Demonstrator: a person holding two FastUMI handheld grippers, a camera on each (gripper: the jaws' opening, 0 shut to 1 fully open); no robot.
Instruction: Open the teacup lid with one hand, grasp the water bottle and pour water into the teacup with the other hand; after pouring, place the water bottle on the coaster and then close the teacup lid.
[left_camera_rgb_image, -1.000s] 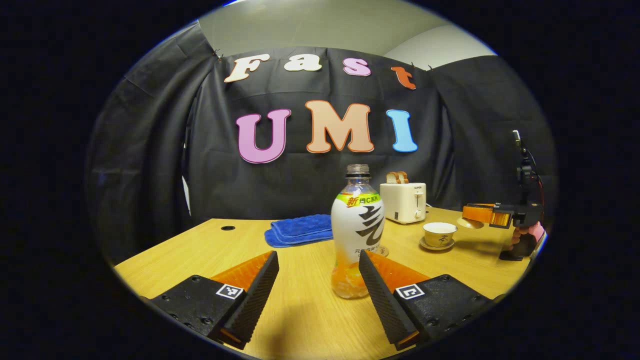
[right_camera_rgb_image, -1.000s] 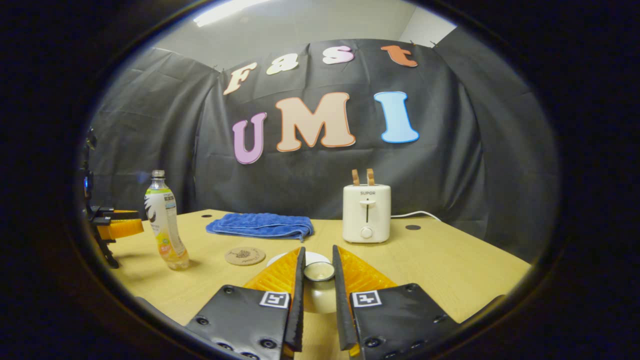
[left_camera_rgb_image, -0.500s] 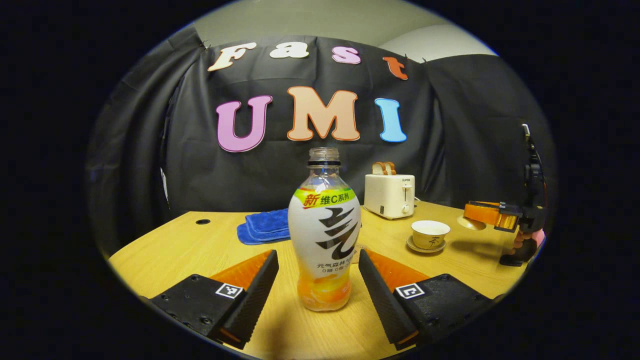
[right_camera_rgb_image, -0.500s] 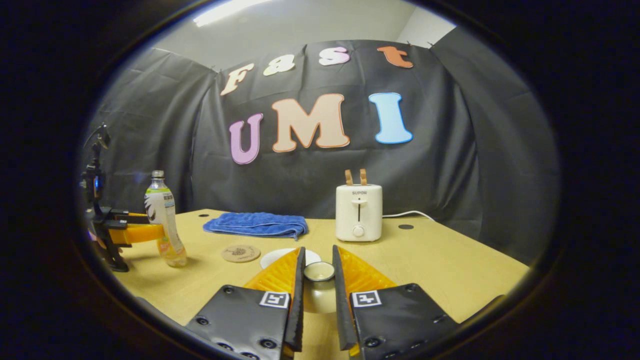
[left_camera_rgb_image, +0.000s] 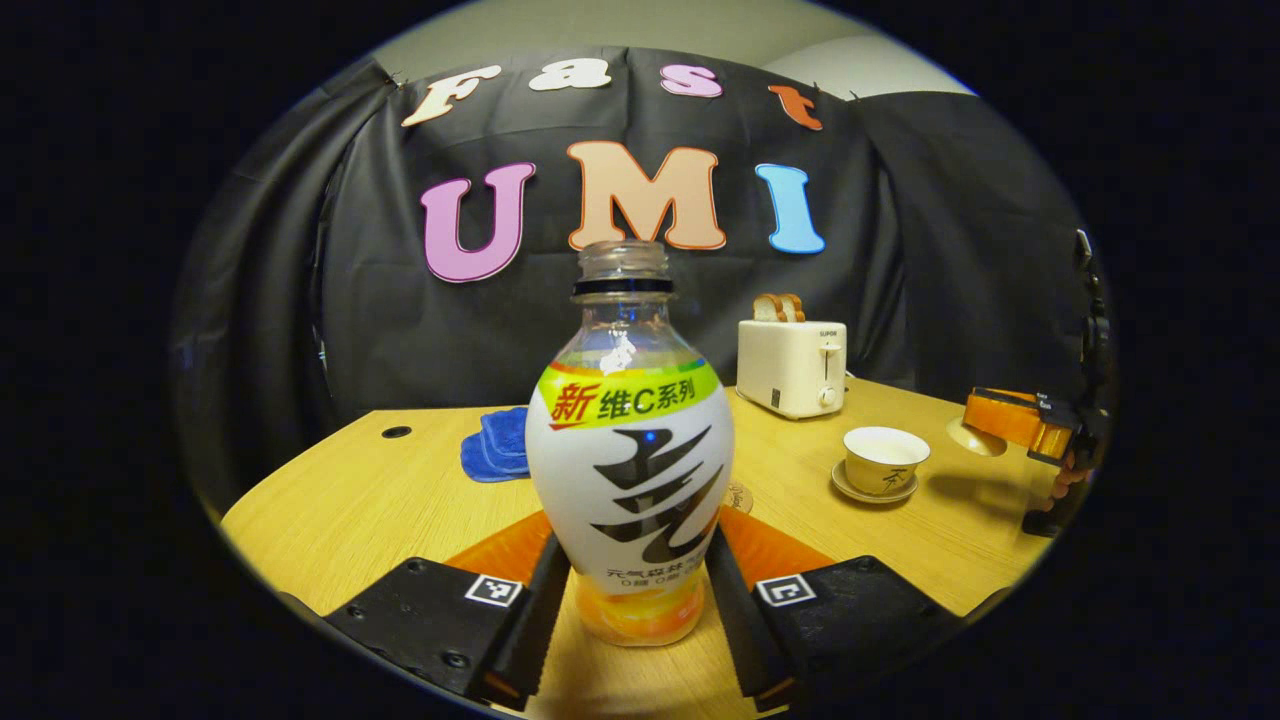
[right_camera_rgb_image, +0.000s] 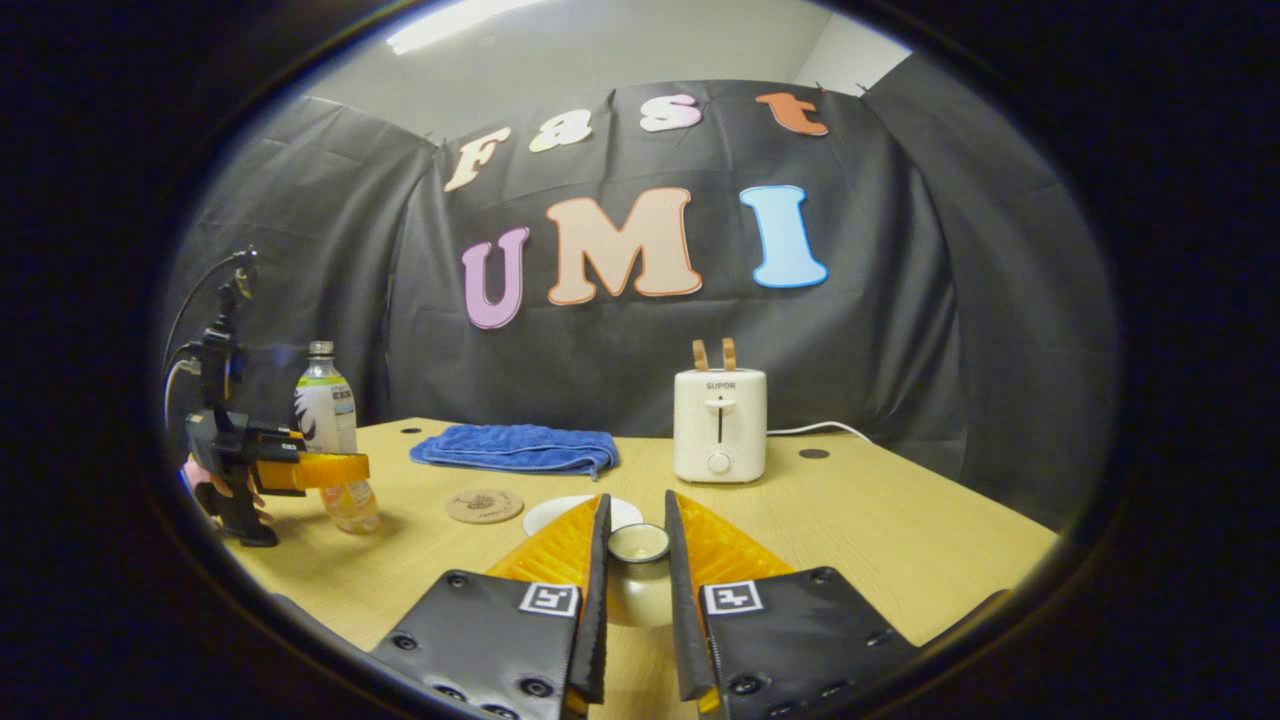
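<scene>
Left gripper view: the uncapped clear plastic water bottle (left_camera_rgb_image: 630, 440) with a white label stands upright on the wooden table (left_camera_rgb_image: 350, 500), and my left gripper (left_camera_rgb_image: 628, 590) has both fingers pressed low on its sides. It looks light, smooth and squashy, so I judge a firm, gentle squeeze safest. My right gripper (right_camera_rgb_image: 636, 590), level above the table, pinches the small pale ceramic teacup lid (right_camera_rgb_image: 638, 545).

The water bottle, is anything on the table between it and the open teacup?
Nothing visible: bare wooden table lies between the white-labelled plastic water bottle and the small cream teacup; the round cork coaster sits just behind the bottle.
</scene>
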